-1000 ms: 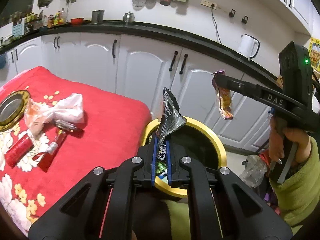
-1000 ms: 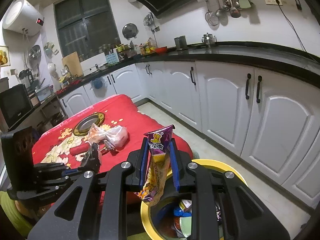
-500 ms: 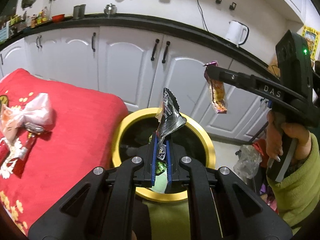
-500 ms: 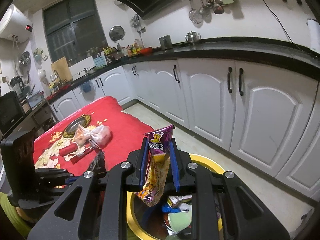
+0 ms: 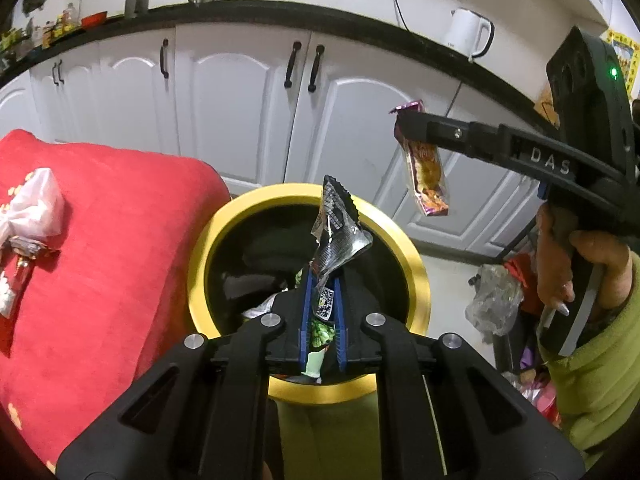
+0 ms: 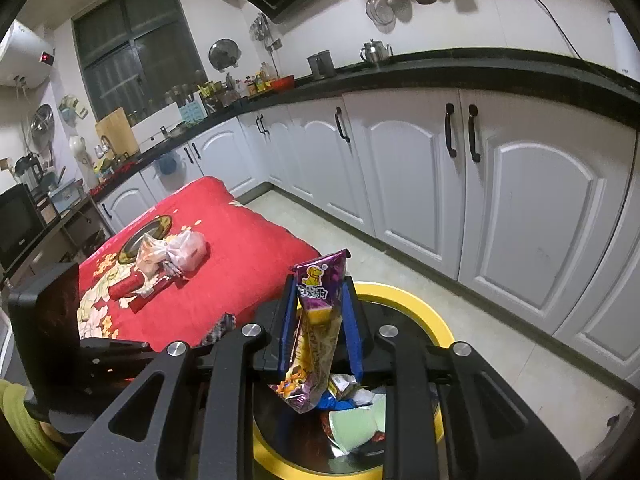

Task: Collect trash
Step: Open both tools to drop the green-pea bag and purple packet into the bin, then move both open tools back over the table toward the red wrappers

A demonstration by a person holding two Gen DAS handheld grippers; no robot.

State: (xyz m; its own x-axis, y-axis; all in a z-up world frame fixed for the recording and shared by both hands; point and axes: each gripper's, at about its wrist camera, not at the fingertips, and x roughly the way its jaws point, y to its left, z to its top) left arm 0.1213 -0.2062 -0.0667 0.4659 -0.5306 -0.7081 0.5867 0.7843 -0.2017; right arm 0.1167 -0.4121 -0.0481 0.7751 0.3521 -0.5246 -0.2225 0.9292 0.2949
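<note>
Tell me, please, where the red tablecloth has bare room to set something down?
The red tablecloth is bare between the white plastic bag and the yellow-rimmed bin. It is crowded around the bag, the red wrappers and the round metal plate.

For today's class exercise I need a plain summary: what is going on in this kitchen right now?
A person is clearing trash with two handheld grippers. The left gripper is shut on a silver wrapper above the yellow bin. The right gripper is shut on a purple snack bag, also over the bin. Neither is dropped yet. More trash, including a plastic bag, waits on the red cloth.
</note>
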